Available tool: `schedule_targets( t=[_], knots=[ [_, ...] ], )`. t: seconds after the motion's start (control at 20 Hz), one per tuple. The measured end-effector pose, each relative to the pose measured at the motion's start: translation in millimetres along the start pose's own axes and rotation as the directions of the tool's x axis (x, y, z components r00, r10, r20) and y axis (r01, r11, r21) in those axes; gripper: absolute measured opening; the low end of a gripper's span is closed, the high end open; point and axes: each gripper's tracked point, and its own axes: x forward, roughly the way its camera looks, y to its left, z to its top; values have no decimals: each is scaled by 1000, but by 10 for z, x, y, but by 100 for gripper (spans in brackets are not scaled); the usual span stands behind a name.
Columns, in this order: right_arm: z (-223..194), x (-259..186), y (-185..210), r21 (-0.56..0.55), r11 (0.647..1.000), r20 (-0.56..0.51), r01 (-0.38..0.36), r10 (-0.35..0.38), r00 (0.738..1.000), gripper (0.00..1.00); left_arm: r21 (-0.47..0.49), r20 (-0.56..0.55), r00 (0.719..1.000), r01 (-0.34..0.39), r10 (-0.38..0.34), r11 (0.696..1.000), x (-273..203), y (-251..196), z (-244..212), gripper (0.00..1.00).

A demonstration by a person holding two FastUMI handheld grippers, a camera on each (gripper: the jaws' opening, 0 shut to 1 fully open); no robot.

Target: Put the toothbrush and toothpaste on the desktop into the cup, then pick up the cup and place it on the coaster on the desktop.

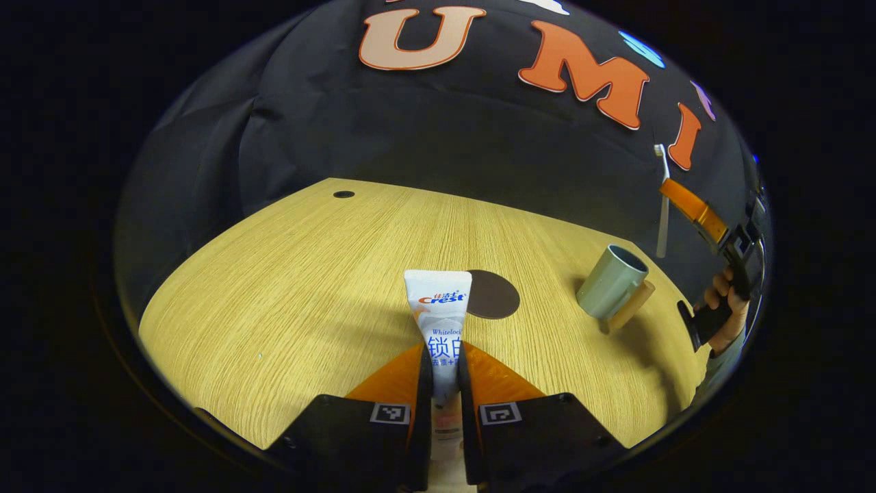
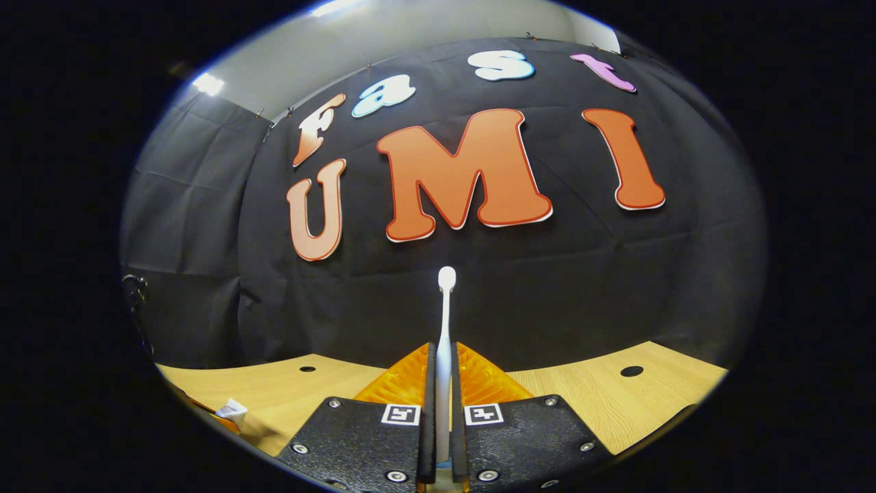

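While the left gripper (image 1: 445,383) pinches the toothpaste (image 1: 439,322), a flat tube marked Crest, bare woodgrain desk (image 1: 287,308) spreads toward its left edge. The round coaster (image 1: 491,294) lies mid-desk; the cup (image 1: 611,281) stands near the right edge. The right gripper (image 2: 443,404) clamps the toothbrush (image 2: 445,308) upright.

This is a staged recording booth rather than a lived-in room. A black cloth wall (image 2: 205,274) hangs in folds straight behind a bare wood-grain desktop (image 1: 287,301), with a plain pale wall and a ceiling light (image 2: 209,83) showing above the cloth. On the desktop, round cable holes (image 1: 343,194) sit near the edge closest to the cloth, as on an office desk.
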Motion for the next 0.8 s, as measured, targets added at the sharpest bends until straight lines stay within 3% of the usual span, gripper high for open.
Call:
schedule_targets(
  t=[0.25,0.3,0.35,0.4,0.7,0.75,0.8],
  knots=[
    [-309,49,-4,-6,1000,-60,-16,16,998,10,-6,27,1000,13,-13,1000,-103,-91,165,23],
    [-307,63,1,-4,1000,-59,-17,17,998,14,-2,33,999,15,-15,1000,-102,-125,183,30],
    [-344,65,-3,-1,1000,-56,-19,19,998,10,3,37,999,17,-17,1000,-115,-151,213,30],
    [-357,77,-4,2,1000,-54,-19,19,998,10,7,43,999,19,-19,1000,-101,-180,227,23],
    [-450,175,-98,36,999,-64,-3,5,998,10,14,68,997,38,-39,999,-153,-303,364,23],
    [-467,182,-106,37,999,-65,-1,4,998,10,15,72,996,43,-44,999,-169,-311,386,30],
    [-481,191,-108,35,999,-67,-2,5,998,10,18,75,996,47,-48,999,-194,-334,416,23]
  ],
)
